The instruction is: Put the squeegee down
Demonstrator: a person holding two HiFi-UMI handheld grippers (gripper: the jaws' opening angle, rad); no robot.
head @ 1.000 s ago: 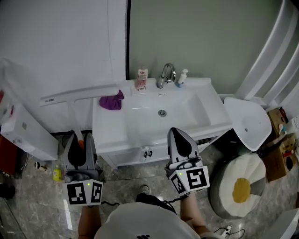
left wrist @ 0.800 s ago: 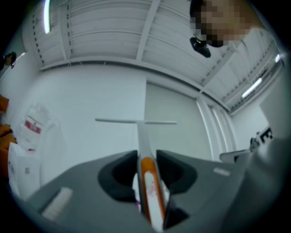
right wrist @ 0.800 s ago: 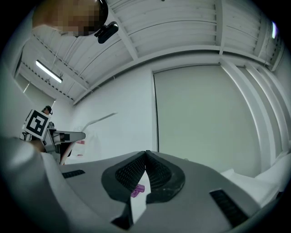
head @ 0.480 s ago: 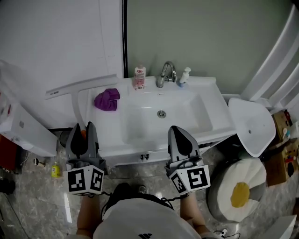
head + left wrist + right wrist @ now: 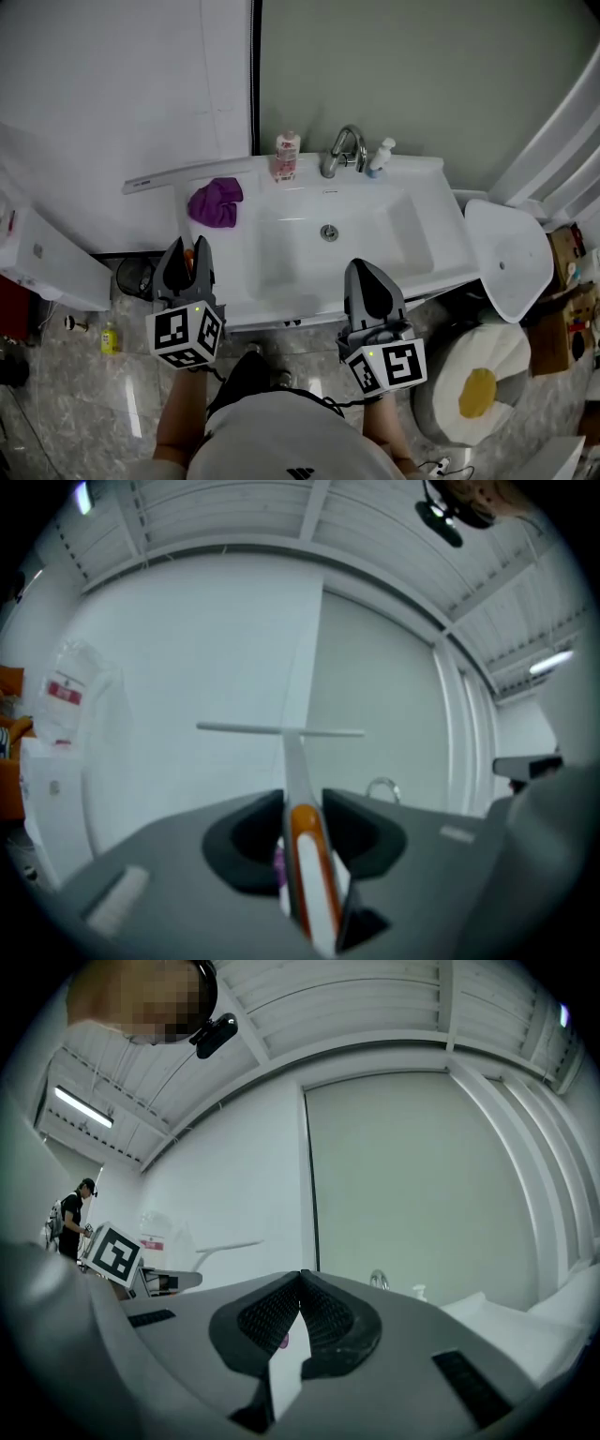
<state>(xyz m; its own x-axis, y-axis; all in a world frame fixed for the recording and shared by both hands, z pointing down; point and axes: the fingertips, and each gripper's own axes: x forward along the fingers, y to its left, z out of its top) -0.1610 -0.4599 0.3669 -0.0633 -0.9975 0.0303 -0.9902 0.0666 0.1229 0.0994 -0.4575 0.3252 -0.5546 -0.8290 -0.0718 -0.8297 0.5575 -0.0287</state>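
Note:
The squeegee has a long white blade [image 5: 187, 173] and a white and orange handle [image 5: 305, 855]. My left gripper [image 5: 185, 255] is shut on that handle, low at the left front corner of the white vanity [image 5: 234, 300]. The blade stands crosswise above the counter's left end, near the wall; in the left gripper view the blade [image 5: 281, 729] is level ahead of the jaws. My right gripper [image 5: 366, 272] is shut with nothing in it, at the vanity's front edge right of the basin [image 5: 328, 230]. In the right gripper view the right gripper's [image 5: 301, 1283] pads meet.
A purple cloth [image 5: 216, 202] lies on the counter's left. A soap bottle [image 5: 287, 155], faucet [image 5: 345, 150] and small pump bottle [image 5: 380, 157] line the back. A white toilet lid [image 5: 506, 258] and round cushion [image 5: 478, 389] are right; a bin [image 5: 136, 277] and yellow bottle [image 5: 111, 337] left.
My left gripper has carried the squeegee right and lower, closer to the vanity's left corner. My right gripper has shifted slightly and stays shut.

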